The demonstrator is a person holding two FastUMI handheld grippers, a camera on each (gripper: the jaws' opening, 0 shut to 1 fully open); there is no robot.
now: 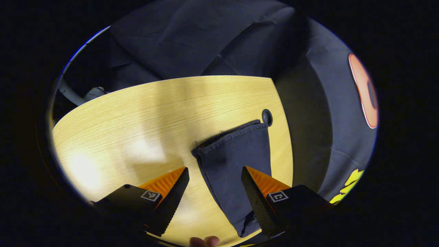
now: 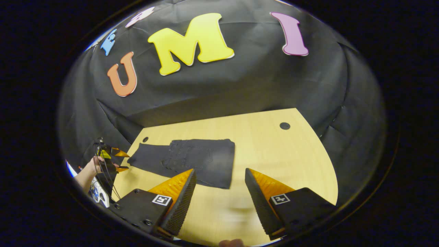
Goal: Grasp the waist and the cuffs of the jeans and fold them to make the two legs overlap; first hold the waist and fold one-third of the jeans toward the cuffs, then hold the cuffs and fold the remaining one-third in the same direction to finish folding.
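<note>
While both tongs gape released, the jeans lie on the table, no label readable.

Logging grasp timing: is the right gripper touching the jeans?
Apart. The right gripper view shows the right gripper open over bare table, jeans lying beyond its fingertips.

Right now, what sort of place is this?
Probably a recording booth, not a home: a black cloth wall behind a bare wooden table, jeans laid out, and a hand-held tool above.
</note>
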